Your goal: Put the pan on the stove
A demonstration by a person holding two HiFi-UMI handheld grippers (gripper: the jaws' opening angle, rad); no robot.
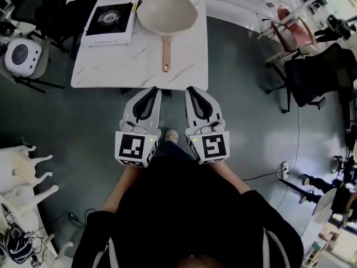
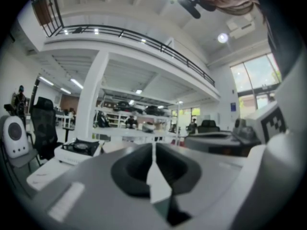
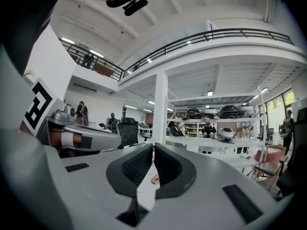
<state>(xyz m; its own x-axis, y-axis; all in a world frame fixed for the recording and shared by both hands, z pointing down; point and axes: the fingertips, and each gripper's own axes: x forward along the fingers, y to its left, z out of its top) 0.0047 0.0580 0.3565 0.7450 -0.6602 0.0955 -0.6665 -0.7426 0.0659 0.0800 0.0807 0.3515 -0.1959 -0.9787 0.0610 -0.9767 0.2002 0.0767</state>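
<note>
A cream pan (image 1: pixel 167 13) with a wooden handle (image 1: pixel 165 54) lies on the white marble table (image 1: pixel 111 71), its handle pointing toward me. To its left a black-topped portable stove (image 1: pixel 109 17) sits on the table's far left corner. My left gripper (image 1: pixel 154 90) and right gripper (image 1: pixel 190 89) hover side by side just short of the table's near edge, both shut and empty. The left gripper view shows the stove (image 2: pixel 79 147) beyond its closed jaws. In the right gripper view, the handle's end (image 3: pixel 154 179) peeks out below its closed jaws.
Black office chairs stand left of the table (image 1: pixel 50 10) and to the right (image 1: pixel 312 77). A white round device (image 1: pixel 22 54) rests on a chair at the left. White furniture (image 1: pixel 22 172) lies at the lower left. A power strip and cable (image 1: pixel 283 171) lie on the floor.
</note>
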